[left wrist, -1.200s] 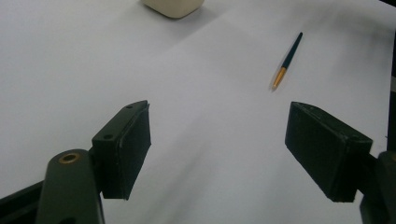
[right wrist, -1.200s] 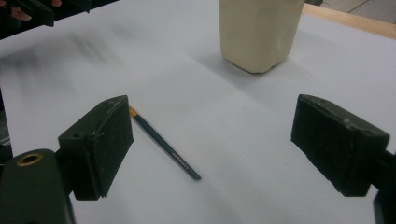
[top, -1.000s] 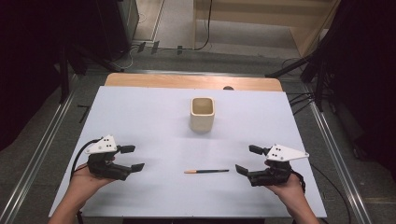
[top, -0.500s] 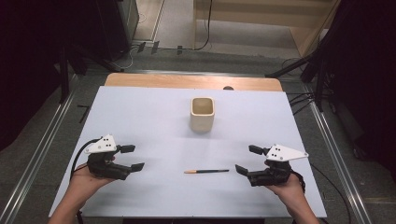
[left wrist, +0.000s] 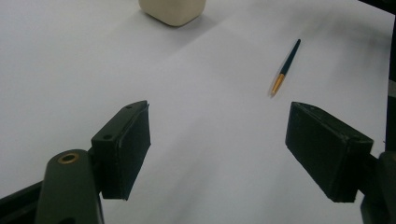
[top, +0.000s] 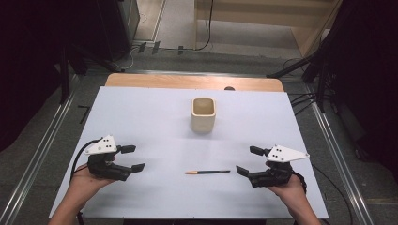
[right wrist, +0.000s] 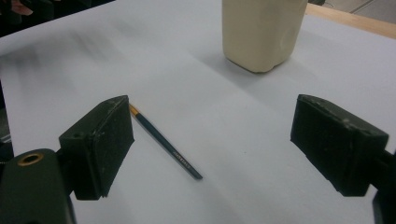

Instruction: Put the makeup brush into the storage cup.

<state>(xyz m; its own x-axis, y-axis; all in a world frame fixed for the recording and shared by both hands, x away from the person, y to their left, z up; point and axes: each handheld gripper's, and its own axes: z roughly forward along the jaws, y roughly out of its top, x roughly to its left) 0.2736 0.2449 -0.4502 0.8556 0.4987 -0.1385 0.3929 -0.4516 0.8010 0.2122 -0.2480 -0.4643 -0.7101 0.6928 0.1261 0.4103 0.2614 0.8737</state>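
Two grippers, left (top: 130,158) and right (top: 246,161), both spread wide and holding nothing, flanking a pencil (top: 207,172) lying flat, well short of the cup (top: 203,114), probably risking rolling it aside if pinched off-centre.

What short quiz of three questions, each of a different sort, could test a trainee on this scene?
1. True or false: the pencil stands inside the cream cup.
2. Which gripper is nearer to the pencil's dark end? A) left gripper B) right gripper
3. Fill in: both grippers' jaws are ____.

Key: 1. False, it lies flat on the white table, apart from the cup. 2. B. 3. open.
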